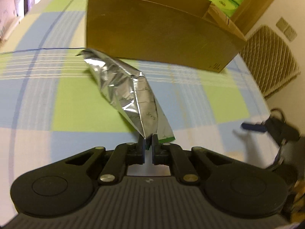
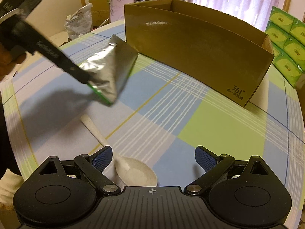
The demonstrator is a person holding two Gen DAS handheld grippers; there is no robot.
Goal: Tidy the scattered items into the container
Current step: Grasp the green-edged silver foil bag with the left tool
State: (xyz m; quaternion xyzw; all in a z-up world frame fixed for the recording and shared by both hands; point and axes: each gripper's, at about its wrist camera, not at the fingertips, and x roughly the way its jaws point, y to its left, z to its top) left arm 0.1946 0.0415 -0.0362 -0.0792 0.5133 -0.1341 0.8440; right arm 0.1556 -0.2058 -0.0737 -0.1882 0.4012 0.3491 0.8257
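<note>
Left tool (image 1: 148, 140) pinches one corner of crinkled silver foil pouch (image 1: 125, 87), aloft before brown cardboard box (image 1: 152, 32) at desk's far edge. Right tool (image 2: 152, 158) spread wide over pale plastic spoon (image 2: 131, 168). Risk: thin grip slips. Box interior hidden.

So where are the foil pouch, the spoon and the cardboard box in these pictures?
foil pouch (image 1: 122, 87): left wrist view, on its crinkled silver side.
spoon (image 2: 137, 169): right wrist view, on its bowl.
box (image 2: 200, 51): right wrist view, on its near wall.
</note>
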